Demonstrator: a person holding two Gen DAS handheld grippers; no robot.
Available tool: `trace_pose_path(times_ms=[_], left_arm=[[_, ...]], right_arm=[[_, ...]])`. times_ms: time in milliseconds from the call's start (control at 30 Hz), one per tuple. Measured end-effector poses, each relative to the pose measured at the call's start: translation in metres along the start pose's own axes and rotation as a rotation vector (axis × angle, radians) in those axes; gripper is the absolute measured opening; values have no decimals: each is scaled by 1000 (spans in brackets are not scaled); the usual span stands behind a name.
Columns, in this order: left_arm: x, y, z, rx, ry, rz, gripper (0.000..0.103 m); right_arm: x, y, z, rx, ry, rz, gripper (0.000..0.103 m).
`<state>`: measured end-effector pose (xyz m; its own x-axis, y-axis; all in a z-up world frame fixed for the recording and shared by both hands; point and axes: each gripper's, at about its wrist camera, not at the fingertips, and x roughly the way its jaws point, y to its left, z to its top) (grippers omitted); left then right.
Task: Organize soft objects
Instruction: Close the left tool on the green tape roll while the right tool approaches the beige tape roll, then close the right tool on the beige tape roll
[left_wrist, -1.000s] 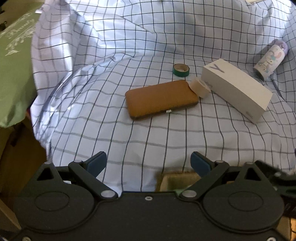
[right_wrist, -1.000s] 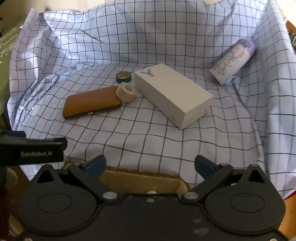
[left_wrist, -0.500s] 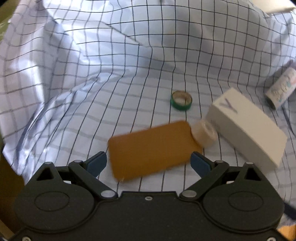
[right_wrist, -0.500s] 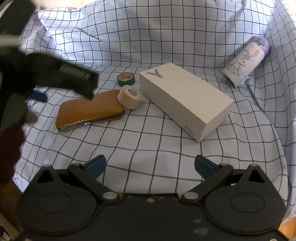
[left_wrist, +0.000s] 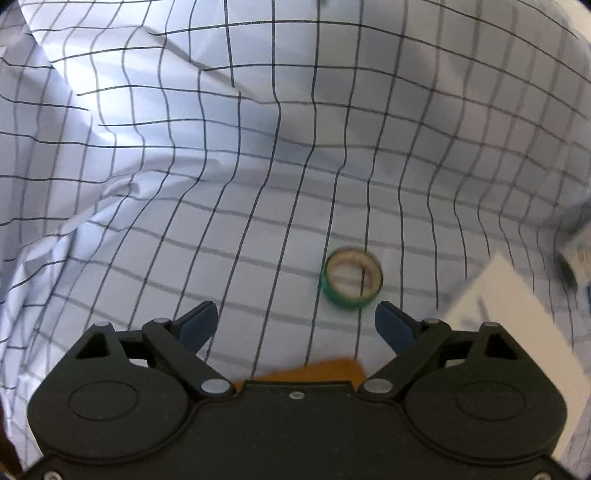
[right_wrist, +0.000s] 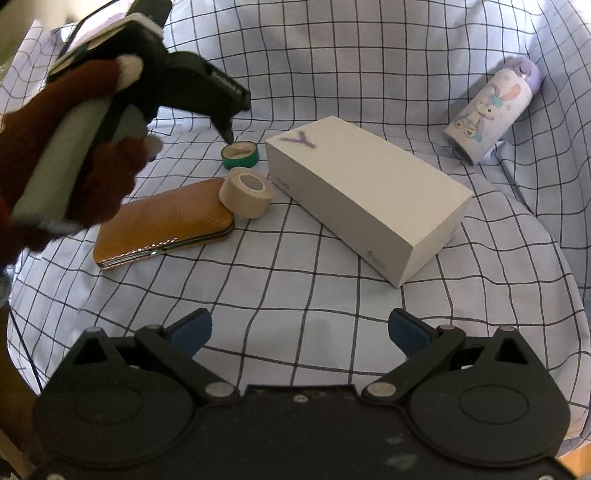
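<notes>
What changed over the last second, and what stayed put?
The left gripper swept in over the brown case toward the green tape roll, its jaws closing slightly, still empty. The right gripper stayed open; tape rolls, case, box and bottle unmoved.

- Soft daylight falls on the checked cloth (left_wrist: 258, 184); its brightest patches sit at the upper left of the left wrist view.
- Folds there cast grey shadows across the middle.
- The left wrist view is smeared: the green tape roll (left_wrist: 351, 282) and white box (left_wrist: 517, 314) have soft edges.
- The right wrist view is sharper, though the gloved hand (right_wrist: 74, 166) is blurred.
- Grid lines bow toward every edge.
</notes>
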<state>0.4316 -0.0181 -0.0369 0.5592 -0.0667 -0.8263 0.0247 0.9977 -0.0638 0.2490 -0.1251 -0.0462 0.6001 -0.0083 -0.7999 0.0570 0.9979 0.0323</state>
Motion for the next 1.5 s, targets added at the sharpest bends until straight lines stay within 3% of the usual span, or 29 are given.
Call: trace_pose_path(times_ms=[200,400,533,633,767,1000,1200,1333,1500], left_arm=[[23,-19,27,-1,21,6,89],[44,-36,34,29,48,13,88],[57,-42,33,49,71,32,80],[63,-43,30,68,91,36,61],[60,-41,26,105,69,39,49],[52,-9,21,126,73,64,48],[47,22,17,144,63,98,48],[44,42,14,127,64,81,48],[44,62,8,106,54,46,48]], right_arm=[[2,-3,4,15,-1,9,102],[1,-1,5,10,2,24,102],[1,1,4,1,1,26,102],[-1,1,5,3,-5,29,102],[-5,1,7,-1,-19,28,102],[-11,7,23,29,-53,85,101],[4,17,47,109,-29,115,84],[24,21,63,180,14,136,72],[52,25,84,270,45,117,70]])
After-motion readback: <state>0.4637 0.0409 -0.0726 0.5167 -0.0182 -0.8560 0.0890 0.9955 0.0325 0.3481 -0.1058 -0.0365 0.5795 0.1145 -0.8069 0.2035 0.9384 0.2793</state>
